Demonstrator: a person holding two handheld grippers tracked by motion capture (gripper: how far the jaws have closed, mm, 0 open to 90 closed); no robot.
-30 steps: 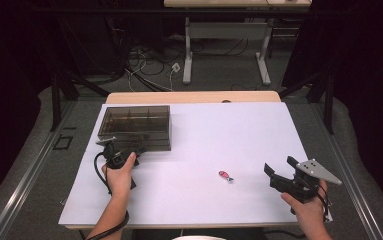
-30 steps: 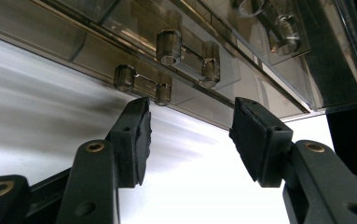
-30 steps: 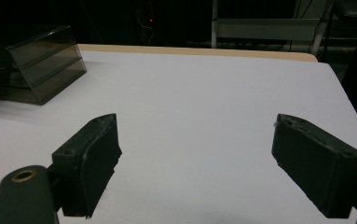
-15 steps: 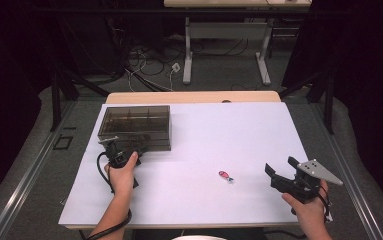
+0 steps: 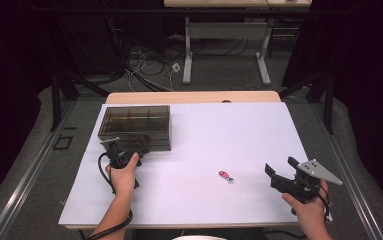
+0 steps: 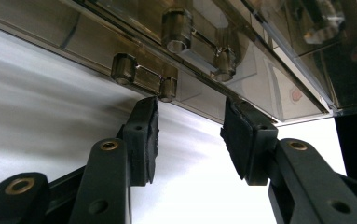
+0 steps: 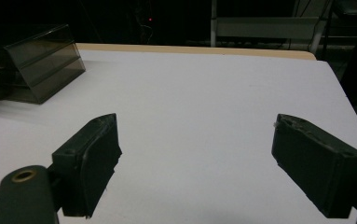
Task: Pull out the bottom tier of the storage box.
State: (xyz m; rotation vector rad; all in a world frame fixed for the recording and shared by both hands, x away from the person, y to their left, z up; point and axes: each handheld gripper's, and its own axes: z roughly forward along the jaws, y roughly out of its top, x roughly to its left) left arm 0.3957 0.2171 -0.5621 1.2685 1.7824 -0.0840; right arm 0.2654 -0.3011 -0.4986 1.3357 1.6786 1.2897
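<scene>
Box (image 5: 135, 126): smoky, see-through plastic, glossy, hard; moulded hinge knuckles along its lower edge catch highlights in the left gripper view (image 6: 141, 77).

Desk (image 5: 239, 140): matt white top, smooth, paper-like sheen; a strip of pale wood shows along the far edge.

Left claw (image 6: 190, 135): black plastic arms, semi-gloss, with brass-coloured rivets; pads look rubbery, dull, rough at the edges.

Right claw (image 7: 195, 163): same matt black pads; grey plate on top looks like flat, dull metal.

Small red item (image 5: 225, 175) near the front edge: glossy, material unclear.

High cam looked down on table (image 5: 239, 130); left gripper cam sat close to smoky box (image 6: 241, 56), also in right's (image 7: 45, 60).
</scene>
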